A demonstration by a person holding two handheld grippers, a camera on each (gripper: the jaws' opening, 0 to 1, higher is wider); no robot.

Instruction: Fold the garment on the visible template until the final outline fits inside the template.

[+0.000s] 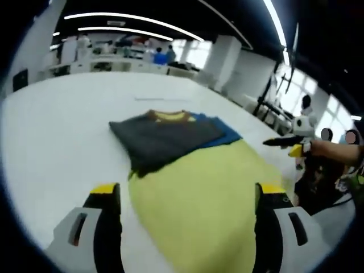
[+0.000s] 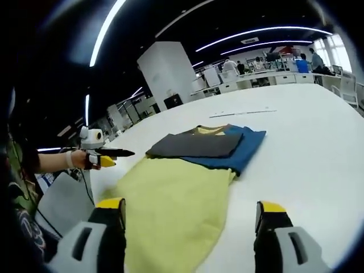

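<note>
- Nearest: left gripper [image 1: 187, 199] and right gripper [image 2: 190, 219], both w/ jaws spread wide, holding nothing, hovering over the garment's yellow end.
- Garment [image 1: 193, 176], a yellow/blue/grey tee, lies partly folded on white table [image 1: 57, 131]. Looks soft, light, floppy; best pinched at hem corners.
- Template: can't tell.
- Far: desks, people.

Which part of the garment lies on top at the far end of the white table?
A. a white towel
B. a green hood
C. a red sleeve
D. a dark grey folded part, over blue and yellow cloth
D: a dark grey folded part lies on the blue part, with the yellow part spread toward the cameras on the white table.
</note>
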